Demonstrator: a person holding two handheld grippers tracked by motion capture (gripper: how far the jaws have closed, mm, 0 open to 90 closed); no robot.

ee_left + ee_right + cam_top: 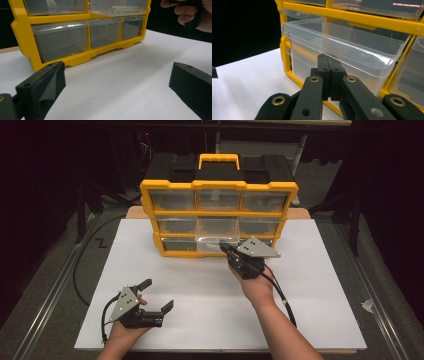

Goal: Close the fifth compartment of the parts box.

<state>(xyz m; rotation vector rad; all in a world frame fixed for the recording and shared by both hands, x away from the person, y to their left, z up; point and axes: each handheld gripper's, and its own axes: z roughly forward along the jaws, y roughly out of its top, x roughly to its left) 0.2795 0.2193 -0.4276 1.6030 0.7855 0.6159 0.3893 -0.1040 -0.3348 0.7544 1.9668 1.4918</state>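
Observation:
A yellow organizer with clear drawers stands at the back of the white table; its frame also shows in the left gripper view and in the right gripper view. Its bottom-middle clear drawer is pulled partway out. My right gripper is shut, and its tips touch the drawer's front wall just under the rim. The pads look pressed flat together; I cannot tell whether a thin tab sits between them. My left gripper rests open on the table at front left, with nothing between its fingers.
A white board covers the table, with bare room between the two grippers. The organizer's black top carries a yellow handle. The right hand shows at the top right of the left gripper view. A cable trails from the right gripper.

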